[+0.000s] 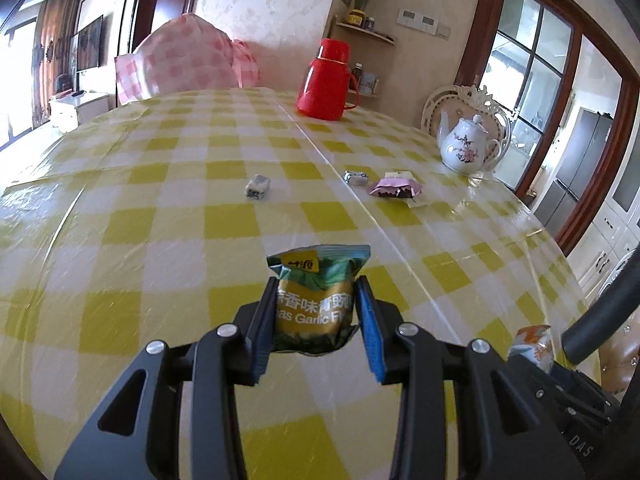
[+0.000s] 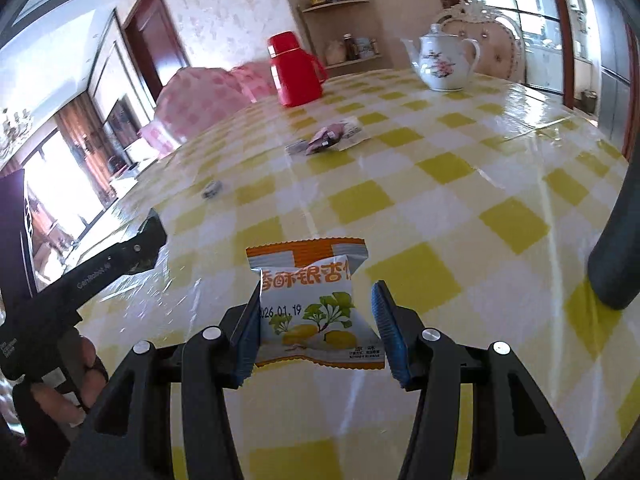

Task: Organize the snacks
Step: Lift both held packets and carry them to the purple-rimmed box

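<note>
Two snack packets carried above the checked table, one in each gripper.

The left gripper (image 1: 316,312) pinches a crinkly green garlic-pea packet (image 1: 316,300); the right gripper (image 2: 316,320), jaws part open, clasps a glossy white-and-orange packet (image 2: 316,304) upright. Loose wrapped sweets (image 1: 394,188) lie straight ahead, mid-table (image 1: 200,240), towards the far edge, nearer the right gripper.
</note>
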### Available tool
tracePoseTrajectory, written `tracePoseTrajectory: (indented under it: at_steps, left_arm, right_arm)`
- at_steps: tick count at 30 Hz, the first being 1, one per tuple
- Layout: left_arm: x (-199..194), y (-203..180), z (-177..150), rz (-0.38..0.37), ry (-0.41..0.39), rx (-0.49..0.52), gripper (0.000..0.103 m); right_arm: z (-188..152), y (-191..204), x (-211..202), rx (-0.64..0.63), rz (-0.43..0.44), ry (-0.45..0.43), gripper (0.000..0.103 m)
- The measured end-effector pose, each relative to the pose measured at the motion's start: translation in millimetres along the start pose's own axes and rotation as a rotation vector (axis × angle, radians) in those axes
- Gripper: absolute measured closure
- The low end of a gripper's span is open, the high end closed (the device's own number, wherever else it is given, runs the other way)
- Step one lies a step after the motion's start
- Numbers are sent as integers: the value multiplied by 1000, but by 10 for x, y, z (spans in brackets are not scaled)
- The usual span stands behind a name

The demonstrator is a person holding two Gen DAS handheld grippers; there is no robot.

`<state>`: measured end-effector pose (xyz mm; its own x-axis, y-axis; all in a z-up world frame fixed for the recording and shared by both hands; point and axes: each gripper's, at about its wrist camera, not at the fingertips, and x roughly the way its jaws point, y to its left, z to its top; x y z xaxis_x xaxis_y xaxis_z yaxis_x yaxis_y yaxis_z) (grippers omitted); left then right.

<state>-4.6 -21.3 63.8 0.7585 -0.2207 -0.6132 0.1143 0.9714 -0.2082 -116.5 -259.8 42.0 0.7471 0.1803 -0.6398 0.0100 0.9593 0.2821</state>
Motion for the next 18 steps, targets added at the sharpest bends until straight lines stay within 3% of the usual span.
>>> tracePoseTrajectory:
  at_steps: [18]
  left_arm:
    - [-952,501,-295,40,-121,-46,65]
  right_arm:
    - [-258,654,-285,-110,114,-3,51]
